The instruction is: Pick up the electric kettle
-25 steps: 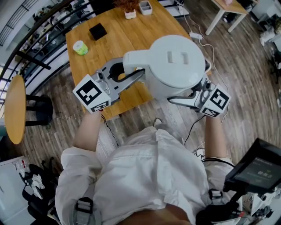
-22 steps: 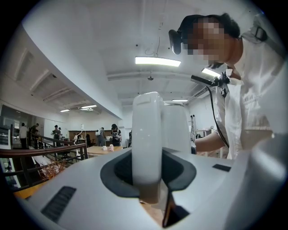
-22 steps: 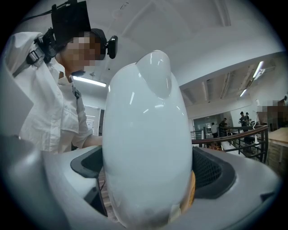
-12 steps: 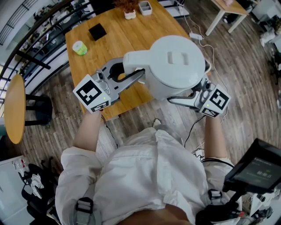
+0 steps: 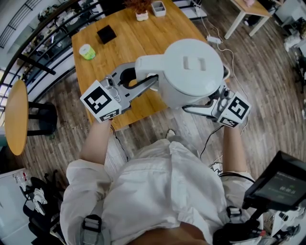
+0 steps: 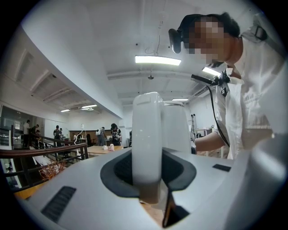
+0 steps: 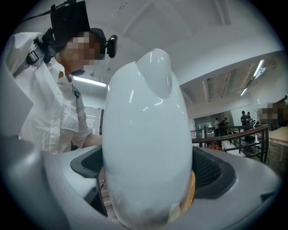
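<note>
Electric kettle (image 5: 191, 72) hangs clear of the bench (image 5: 129, 43) over its near edge, left hand-held gripper (image 5: 142, 81) clamped on the handle (image 5: 149, 64) to carry, right hand-held gripper (image 5: 203, 106) spread wide, pressing its right side, likely for balance.

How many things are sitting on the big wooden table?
4. A green roll near the left edge, a black box behind it, a potted plant and a white container at the far end. The kettle covers part of the table, so more may hide.
</note>
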{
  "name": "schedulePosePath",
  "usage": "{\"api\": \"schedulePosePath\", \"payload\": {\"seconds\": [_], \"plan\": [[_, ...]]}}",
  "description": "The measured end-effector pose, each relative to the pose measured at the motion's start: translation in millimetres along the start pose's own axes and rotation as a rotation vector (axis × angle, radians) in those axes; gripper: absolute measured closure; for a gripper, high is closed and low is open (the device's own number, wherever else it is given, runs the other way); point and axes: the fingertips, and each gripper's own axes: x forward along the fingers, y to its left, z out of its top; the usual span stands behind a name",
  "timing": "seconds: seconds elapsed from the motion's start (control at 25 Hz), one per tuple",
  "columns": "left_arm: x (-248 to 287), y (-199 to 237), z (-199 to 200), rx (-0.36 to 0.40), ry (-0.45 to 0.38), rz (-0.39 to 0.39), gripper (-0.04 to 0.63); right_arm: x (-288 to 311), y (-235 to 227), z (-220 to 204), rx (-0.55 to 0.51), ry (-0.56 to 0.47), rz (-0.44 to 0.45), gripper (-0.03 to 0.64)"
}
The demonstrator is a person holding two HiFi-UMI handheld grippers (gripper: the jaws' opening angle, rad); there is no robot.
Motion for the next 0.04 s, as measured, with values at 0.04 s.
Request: {"api": "schedulePosePath", "payload": {"seconds": [0.04], "plan": [[1.2, -0.6, -0.3, 0.001, 0.001, 0.000, 0.488, -1.1, -0.3, -0.8, 0.000, 0.001, 0.001, 0.038]]}}
